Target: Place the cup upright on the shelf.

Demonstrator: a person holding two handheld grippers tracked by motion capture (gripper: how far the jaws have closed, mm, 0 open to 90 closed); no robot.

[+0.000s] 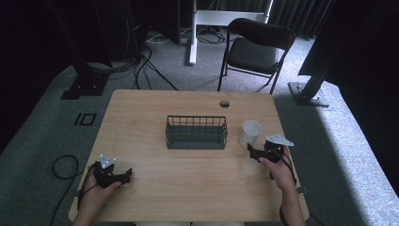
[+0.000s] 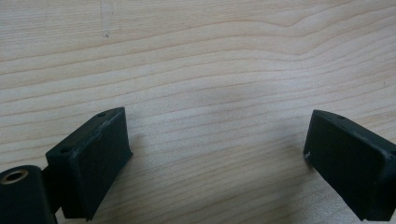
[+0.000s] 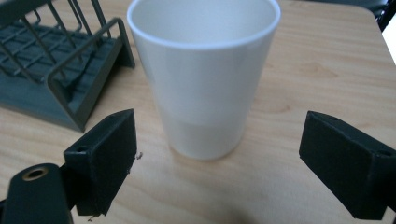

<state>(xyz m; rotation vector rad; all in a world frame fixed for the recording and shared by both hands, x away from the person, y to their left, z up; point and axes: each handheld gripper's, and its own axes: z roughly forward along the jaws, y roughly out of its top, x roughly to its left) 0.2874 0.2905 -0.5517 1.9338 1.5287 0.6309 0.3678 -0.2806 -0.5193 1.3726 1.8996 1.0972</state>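
A white cup (image 1: 250,133) stands upright on the wooden surface (image 1: 188,188), toward the right side. It is plain and smooth, wider at the top than at the bottom, and its mouth faces up. A dark green wire rack (image 1: 196,132) sits flat near the middle of the surface, just left of the cup but not touching it
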